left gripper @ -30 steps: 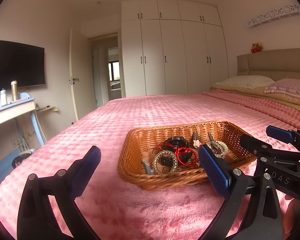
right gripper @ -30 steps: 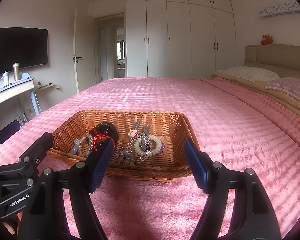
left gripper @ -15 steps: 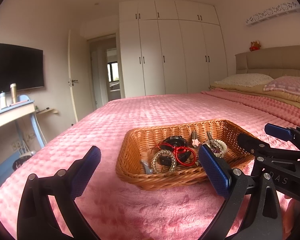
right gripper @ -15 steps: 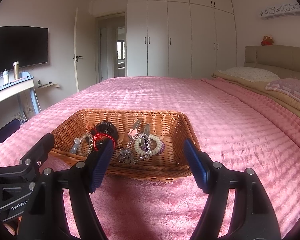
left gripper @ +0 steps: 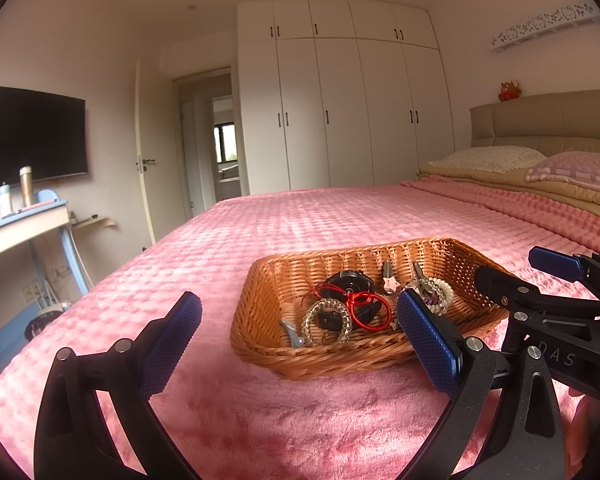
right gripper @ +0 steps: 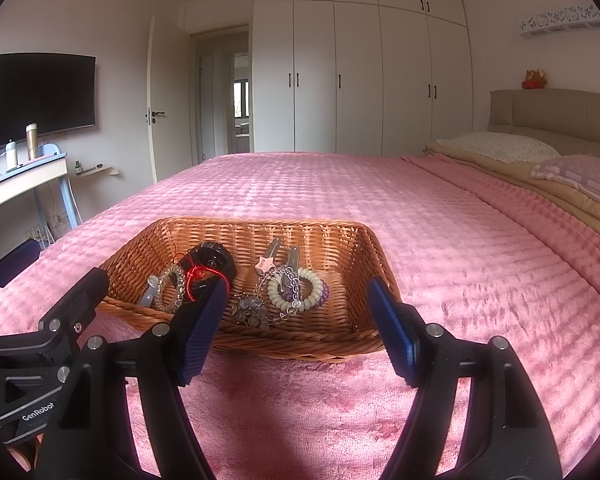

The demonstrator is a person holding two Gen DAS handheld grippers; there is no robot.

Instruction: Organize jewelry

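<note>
Barely shifted, both tongs (left gripper: 300, 344) (right gripper: 296, 324) gaping empty, wicker basket (right gripper: 340, 240) just ahead.

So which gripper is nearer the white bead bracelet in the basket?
Right. The right gripper sits open just before the basket's near rim, facing the white bead bracelet; the left gripper, also open, is off to the basket's left side.

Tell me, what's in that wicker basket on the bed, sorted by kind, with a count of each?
In the wicker basket, as far as I can tell:
Bracelets and bead rings: 3 (clear beaded bracelet, white bead bracelet, red cord loop)
Hair clips: 3 (pink star clip, plain clip, pale clip)
Black watch: 1
Silver charm cluster: 1
Total: 8
</note>
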